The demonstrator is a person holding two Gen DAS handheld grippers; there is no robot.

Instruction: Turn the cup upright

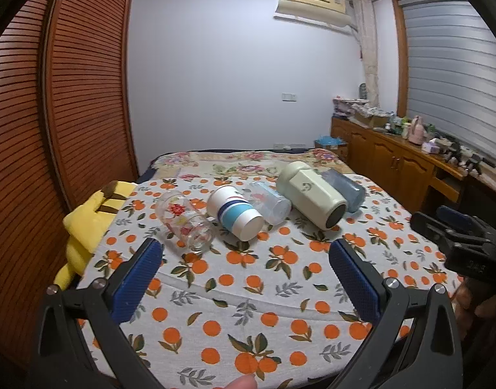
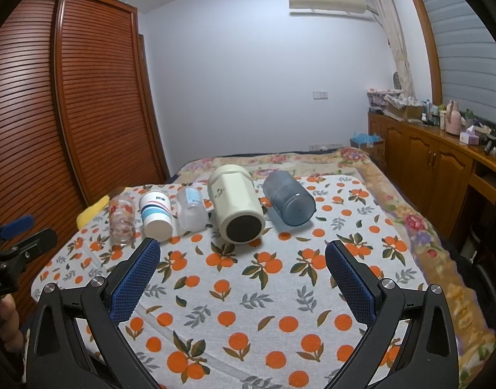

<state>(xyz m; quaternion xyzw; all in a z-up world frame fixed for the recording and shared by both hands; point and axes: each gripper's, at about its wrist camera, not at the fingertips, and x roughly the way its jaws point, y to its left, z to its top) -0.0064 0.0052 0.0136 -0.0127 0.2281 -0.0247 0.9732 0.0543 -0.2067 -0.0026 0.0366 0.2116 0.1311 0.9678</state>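
Note:
Several cups lie on their sides in a row on the orange-print cloth [image 1: 248,291]: a flowered clear glass [image 1: 184,220] [image 2: 121,218], a white cup with blue stripes [image 1: 233,215] [image 2: 155,215], a small clear cup [image 1: 269,202] [image 2: 191,210], a cream mug with a dark base [image 1: 311,197] [image 2: 236,206], and a blue translucent cup [image 1: 348,189] [image 2: 288,202]. My left gripper [image 1: 246,259] is open and empty, short of the row. My right gripper [image 2: 241,259] is open and empty, just before the cream mug.
A yellow plush [image 1: 86,223] lies at the cloth's left edge. A louvred wooden wardrobe [image 1: 53,113] stands on the left. Wooden cabinets with clutter [image 2: 442,159] run along the right. The right gripper's body shows in the left wrist view [image 1: 458,243].

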